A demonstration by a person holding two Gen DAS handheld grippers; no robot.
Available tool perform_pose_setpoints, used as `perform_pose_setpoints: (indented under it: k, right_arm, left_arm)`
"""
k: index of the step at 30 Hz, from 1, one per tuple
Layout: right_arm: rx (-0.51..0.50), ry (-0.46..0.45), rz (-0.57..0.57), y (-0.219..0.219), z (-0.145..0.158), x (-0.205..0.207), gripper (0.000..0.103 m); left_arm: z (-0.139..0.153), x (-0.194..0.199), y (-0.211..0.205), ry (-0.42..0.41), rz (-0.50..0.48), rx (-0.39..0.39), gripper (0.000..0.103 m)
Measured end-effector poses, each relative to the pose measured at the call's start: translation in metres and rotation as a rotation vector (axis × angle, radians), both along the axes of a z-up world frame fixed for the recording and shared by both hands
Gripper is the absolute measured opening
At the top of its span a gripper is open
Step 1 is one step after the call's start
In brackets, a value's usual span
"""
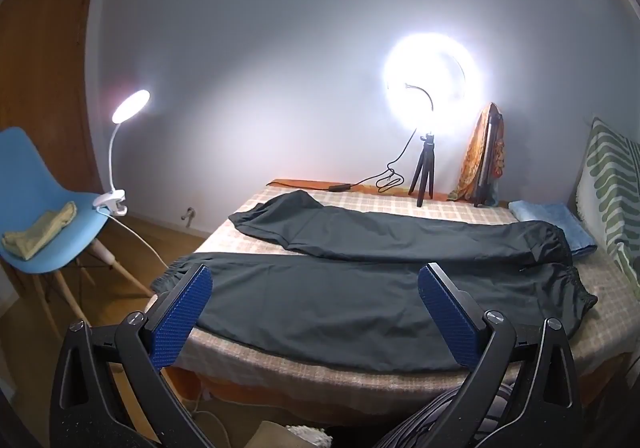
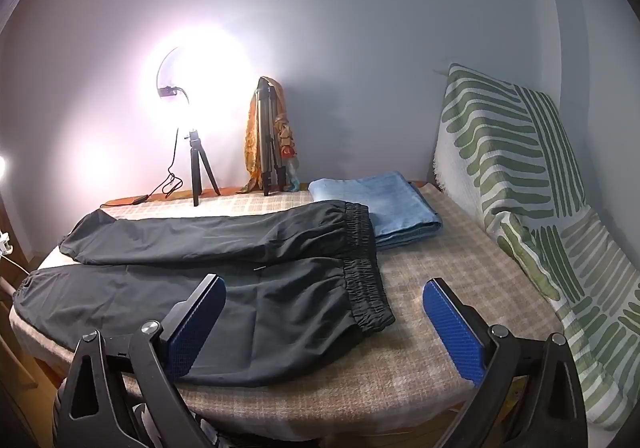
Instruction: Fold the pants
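Black pants flat on checkered bed | ring light upper right | left gripper, right gripper spread wide, empty

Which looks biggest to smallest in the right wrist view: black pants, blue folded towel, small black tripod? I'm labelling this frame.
1. black pants
2. blue folded towel
3. small black tripod
The pants lie nearer the camera, so their lead is partly perspective.
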State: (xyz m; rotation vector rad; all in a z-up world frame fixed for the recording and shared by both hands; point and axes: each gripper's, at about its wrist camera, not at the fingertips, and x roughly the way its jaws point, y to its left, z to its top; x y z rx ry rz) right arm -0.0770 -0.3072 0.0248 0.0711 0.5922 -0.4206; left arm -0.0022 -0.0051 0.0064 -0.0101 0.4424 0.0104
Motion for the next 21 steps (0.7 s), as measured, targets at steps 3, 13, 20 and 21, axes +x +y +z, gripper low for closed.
perform_pose_setpoints:
  k: [3,13,20,21]
  right_arm:
    - [0.006,-0.010,0.001,-0.0015,0.0016,-0.0017,0.101]
    - [0.001,-0.009,0.005,0.0011,0.0039,-0.0003,0.101]
    - [0.002,-0.012,0.008,0.0049,0.0057,-0.0003,0.101]
    - [0.001,-0.012,0.009,0.0054,0.0060,0.0001,0.101]
  left_arm:
    - [-0.0008,-0.0004,0.0023,-0.001,-0.002,-0.006,0.102]
    - [0.0001,-0.0015,0.0006,-0.009,-0.005,-0.004,0.102]
    - [0.0024,-0.0016,0.0007,-0.010,-0.008,-0.004,0.102]
    - [0.0026,-0.0013,0.0010,-0.010,-0.008,-0.004,0.102]
